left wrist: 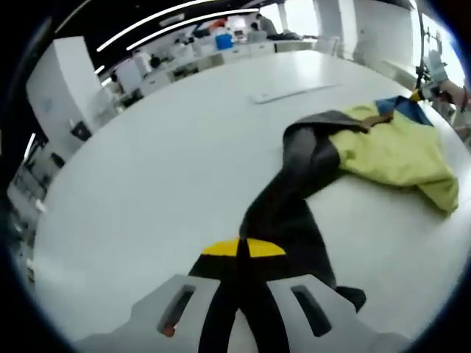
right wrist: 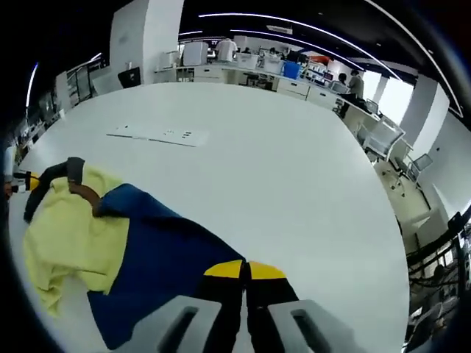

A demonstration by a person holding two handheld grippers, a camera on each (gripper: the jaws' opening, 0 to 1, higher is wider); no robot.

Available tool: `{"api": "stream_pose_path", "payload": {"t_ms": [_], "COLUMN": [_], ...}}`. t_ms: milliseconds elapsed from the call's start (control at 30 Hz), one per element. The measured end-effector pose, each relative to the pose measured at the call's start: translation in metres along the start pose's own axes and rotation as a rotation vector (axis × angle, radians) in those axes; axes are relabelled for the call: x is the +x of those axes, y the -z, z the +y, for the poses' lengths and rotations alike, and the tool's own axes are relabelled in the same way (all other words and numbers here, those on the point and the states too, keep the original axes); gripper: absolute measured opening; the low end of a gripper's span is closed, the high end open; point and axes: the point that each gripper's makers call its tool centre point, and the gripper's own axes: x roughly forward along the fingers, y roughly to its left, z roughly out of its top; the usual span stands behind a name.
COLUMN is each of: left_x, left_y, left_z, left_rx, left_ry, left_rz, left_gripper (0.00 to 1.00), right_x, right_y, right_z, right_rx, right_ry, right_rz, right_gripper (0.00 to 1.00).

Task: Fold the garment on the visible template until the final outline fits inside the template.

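Note:
A garment lies spread on the white table. It has a yellow body, a blue panel and a dark grey sleeve. My left gripper is shut on the end of the dark sleeve, which stretches away toward the yellow part. My right gripper is shut on the edge of the blue panel. The right gripper also appears at the garment's far end in the left gripper view, held by a hand. The left gripper shows small at the left edge of the right gripper view.
A flat white strip with small marks lies on the table beyond the garment. Desks, chairs and people stand in the office behind. The table edge curves near chairs on the right.

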Motion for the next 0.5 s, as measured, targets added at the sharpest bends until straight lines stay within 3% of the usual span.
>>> {"api": "stream_pose_path", "payload": {"t_ms": [233,367,500], "left_x": [0.003,0.009,0.014], "left_y": [0.003,0.002,-0.001], "left_z": [0.016,0.023,0.032], "left_rx": [-0.022,0.023,0.017], "left_ry": [-0.03,-0.042,-0.05], "left_rz": [0.02,0.039,0.042], "left_gripper": [0.0,0.0,0.0], "right_x": [0.009,0.014,0.017], "right_y": [0.0,-0.002,-0.004], "right_z": [-0.004,-0.006,-0.011], "right_rx": [-0.015,-0.031,-0.025], "right_ry": [0.003,0.002,0.009], "right_rz": [0.017,0.019,0.021], "right_gripper": [0.0,0.0,0.0]}}
